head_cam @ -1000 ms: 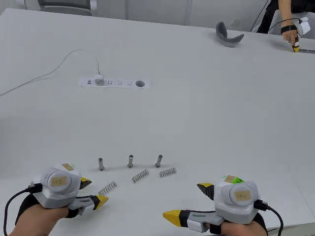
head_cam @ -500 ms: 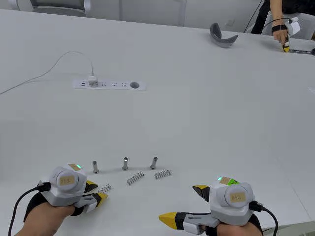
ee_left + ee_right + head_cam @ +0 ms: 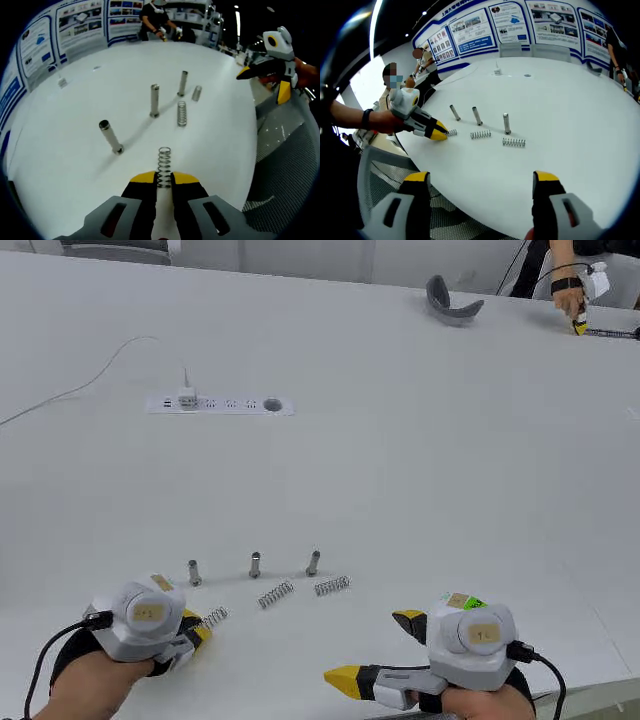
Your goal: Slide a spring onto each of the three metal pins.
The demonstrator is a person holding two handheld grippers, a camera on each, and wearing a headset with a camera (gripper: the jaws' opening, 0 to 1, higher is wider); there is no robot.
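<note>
Left gripper (image 3: 164,179): jaws nearly closed, pinching near end of first spring (image 3: 164,159), coiled wire, flat on white table (image 3: 400,460), lower left of head view. Right gripper (image 3: 377,649): gaping wide, empty, at near table edge. Second spring (image 3: 275,594) and third spring (image 3: 332,586) lie loose just below row of upright smooth steel pins (image 3: 255,564). Wide smooth tabletop behind, up to power strip (image 3: 220,405).

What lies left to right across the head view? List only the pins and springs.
left pin → left spring → middle pin → middle spring → right pin → right spring
</note>
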